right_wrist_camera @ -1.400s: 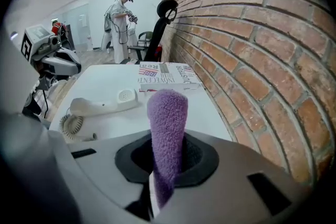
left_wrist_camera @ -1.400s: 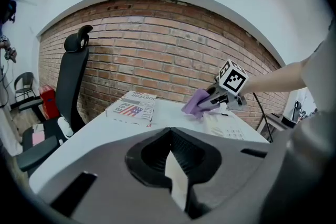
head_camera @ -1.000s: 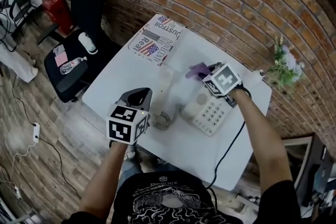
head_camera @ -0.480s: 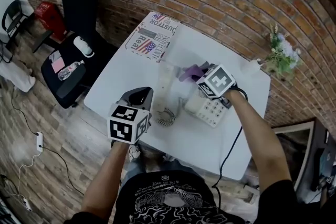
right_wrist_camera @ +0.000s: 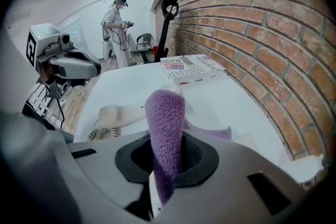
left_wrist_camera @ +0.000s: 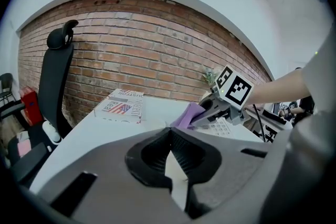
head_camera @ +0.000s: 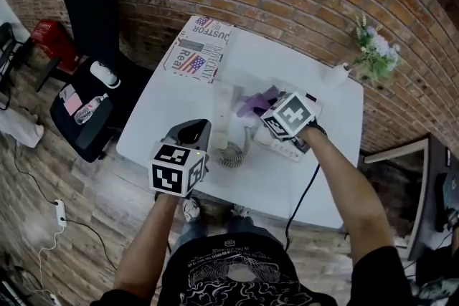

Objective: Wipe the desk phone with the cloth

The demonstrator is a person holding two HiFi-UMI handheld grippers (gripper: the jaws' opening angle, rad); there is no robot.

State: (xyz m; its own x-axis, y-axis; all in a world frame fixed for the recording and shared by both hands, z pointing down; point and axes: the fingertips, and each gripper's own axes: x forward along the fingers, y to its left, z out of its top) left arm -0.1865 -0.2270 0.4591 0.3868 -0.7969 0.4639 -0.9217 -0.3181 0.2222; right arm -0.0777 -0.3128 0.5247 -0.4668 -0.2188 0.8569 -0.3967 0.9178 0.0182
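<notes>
A white desk phone (head_camera: 288,148) lies on the white table (head_camera: 326,118), mostly covered by my right hand. Its handset (head_camera: 221,113) is off the base to the left, joined by a coiled cord (head_camera: 232,154). My right gripper (head_camera: 267,104) hovers over the phone's far left edge, shut on a purple cloth (head_camera: 252,102). In the right gripper view the cloth (right_wrist_camera: 165,123) sticks up between the jaws, with the handset (right_wrist_camera: 122,112) beyond. My left gripper (head_camera: 191,128) hangs at the table's near edge, shut and empty, its jaws (left_wrist_camera: 169,131) meeting at the tips.
A printed box (head_camera: 199,49) lies at the table's far left corner and a small plant (head_camera: 374,54) at the far right. A black office chair (head_camera: 90,93) stands left of the table. A brick wall runs behind. A person (right_wrist_camera: 117,16) stands far off.
My right gripper with the purple cloth has slid left over the phone's base, toward the handset. The left gripper has kept its place at the near edge.
</notes>
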